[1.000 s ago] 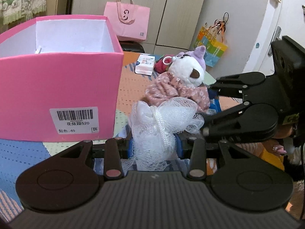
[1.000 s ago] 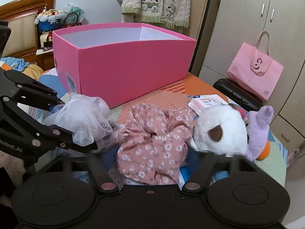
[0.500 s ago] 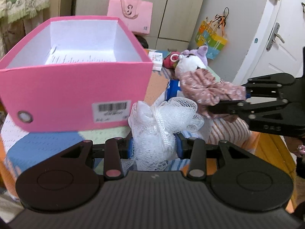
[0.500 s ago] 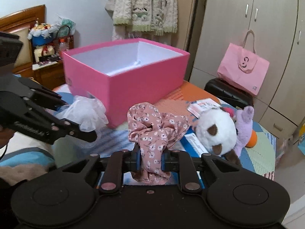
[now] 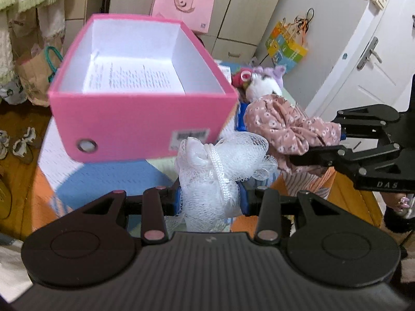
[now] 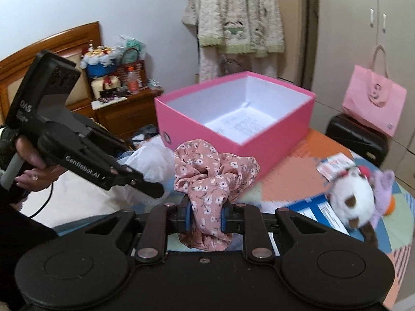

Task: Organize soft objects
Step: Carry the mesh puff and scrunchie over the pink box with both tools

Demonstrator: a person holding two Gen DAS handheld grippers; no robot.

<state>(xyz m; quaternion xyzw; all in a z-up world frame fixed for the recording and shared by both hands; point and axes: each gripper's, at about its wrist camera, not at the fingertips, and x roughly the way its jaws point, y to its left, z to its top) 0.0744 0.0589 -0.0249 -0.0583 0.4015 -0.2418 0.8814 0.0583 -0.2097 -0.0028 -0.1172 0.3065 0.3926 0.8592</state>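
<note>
Left gripper (image 5: 211, 197): fingers pinching white mesh puff (image 5: 220, 165), frame centre.
Right gripper (image 6: 206, 213): fingers pinching floral scrunchie (image 6: 211, 178).
Pink box (image 5: 135, 119): open, upper centre.

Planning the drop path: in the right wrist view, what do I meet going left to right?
Left claw holding the white mesh pouf → floral scrunchie in the right claw → pink box → plush toy → pink paper bag.
</note>
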